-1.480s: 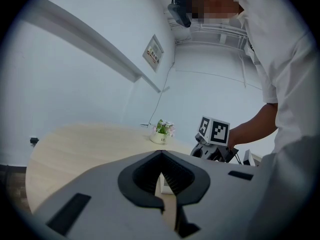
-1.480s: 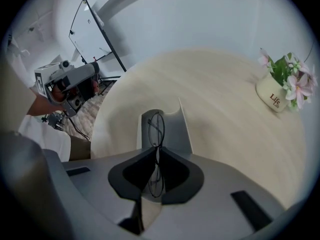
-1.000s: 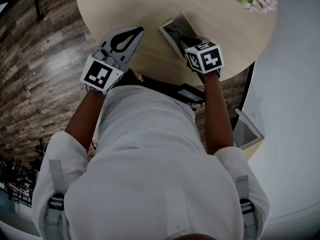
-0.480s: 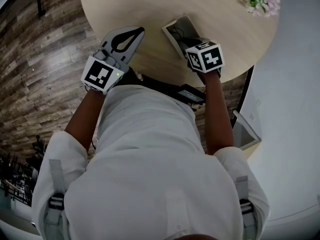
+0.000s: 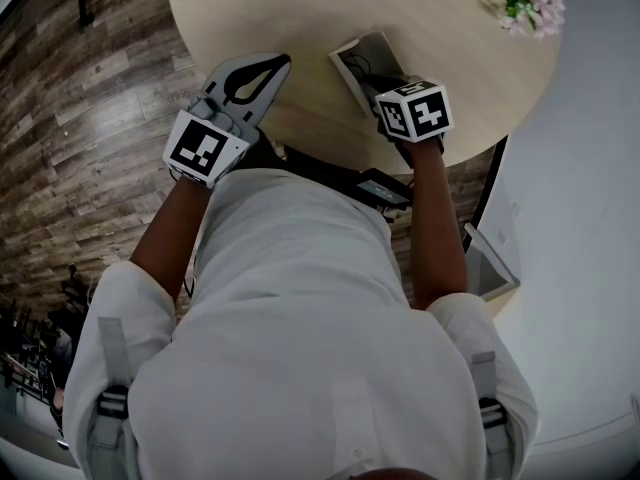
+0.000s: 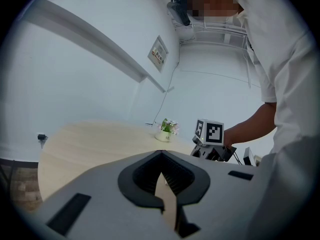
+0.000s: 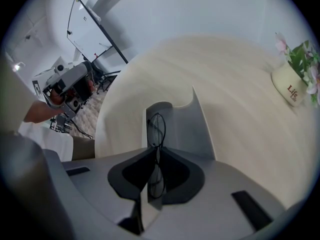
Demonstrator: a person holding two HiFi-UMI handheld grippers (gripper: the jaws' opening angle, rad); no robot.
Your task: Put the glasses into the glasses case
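Glasses point(image 7: 156, 126) hung pinched in the right gripper point(image 7: 152, 153) over the open glasses case point(image 7: 189, 129), while the left gripper point(image 6: 161, 155) hovered clenched and empty.

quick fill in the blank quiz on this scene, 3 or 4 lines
1. The right gripper is shut on the glasses, holding them at the glasses case, whose lid is ___.
2. The left gripper has its jaws together with ___ between them.
3. The wooden table is ___ in shape.
4. The flower pot stands on the table toward the person's ___ side.

Missing words: open; nothing; round; right
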